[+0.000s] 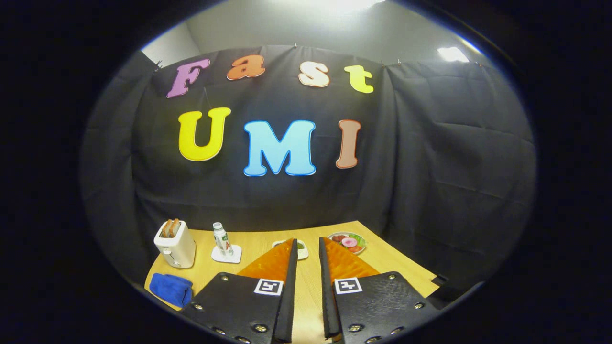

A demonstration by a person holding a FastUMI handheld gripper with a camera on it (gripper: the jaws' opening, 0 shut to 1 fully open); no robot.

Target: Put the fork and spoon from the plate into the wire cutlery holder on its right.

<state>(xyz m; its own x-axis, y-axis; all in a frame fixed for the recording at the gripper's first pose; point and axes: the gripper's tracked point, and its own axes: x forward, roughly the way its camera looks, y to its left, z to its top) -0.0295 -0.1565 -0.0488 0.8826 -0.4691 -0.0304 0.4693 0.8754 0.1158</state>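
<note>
Wooden table, gripper slightly spread, empty, food plate just beyond its fingers.

Table stood before cloth wall. Toaster sat at table's left, cloth nearer, just in front of it. Bottle stood on coaster, right of toaster. Gripper fingers apart, nothing between. Small dish lay beyond fingertips; plate of food to its right.
</note>
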